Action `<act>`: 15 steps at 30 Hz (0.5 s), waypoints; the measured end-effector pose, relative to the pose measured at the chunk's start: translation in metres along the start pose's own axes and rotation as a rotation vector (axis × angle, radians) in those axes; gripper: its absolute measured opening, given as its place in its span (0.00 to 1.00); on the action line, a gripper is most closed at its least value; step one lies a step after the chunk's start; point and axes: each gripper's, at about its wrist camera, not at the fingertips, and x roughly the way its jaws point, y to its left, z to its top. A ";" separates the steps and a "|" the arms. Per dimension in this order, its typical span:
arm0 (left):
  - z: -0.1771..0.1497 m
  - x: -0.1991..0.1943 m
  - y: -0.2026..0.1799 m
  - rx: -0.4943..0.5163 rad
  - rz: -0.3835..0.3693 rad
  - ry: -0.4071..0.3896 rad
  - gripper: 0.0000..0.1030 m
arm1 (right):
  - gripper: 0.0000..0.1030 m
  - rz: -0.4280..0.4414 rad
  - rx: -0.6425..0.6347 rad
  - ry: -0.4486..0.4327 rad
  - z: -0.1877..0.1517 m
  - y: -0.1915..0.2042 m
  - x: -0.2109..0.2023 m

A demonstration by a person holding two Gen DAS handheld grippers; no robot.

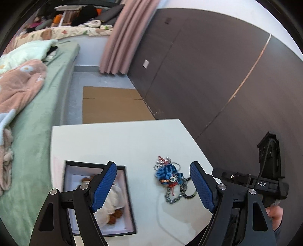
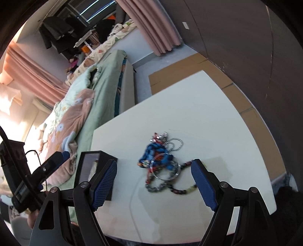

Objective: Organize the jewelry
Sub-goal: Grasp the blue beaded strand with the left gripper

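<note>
Soft daylight, perhaps from window [image 2: 90, 11]; fisheye-bent edges, slight motion blur throughout.

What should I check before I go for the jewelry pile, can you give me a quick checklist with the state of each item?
1. Left gripper open and holding nothing: ok.
2. Right gripper open and holding nothing: ok.
3. Jewelry pile on the white table, nothing covering it: ok.
4. Pieces separate enough to lift one alone: not ok, the chains, blue beads and clear bangle overlap.
5. Black box open, to the left of the pile: ok.
6. Free room in the box: cannot tell, a white cloth fills much of it.
</note>
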 end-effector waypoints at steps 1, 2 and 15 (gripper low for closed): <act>-0.001 0.003 -0.003 0.005 0.000 0.006 0.77 | 0.79 0.003 0.006 0.008 -0.001 -0.004 0.000; -0.002 0.008 -0.008 0.014 -0.002 0.015 0.76 | 0.79 0.009 0.015 0.020 -0.001 -0.009 0.000; -0.025 0.073 -0.048 0.126 0.065 0.148 0.49 | 0.79 0.002 0.085 0.055 -0.005 -0.054 -0.008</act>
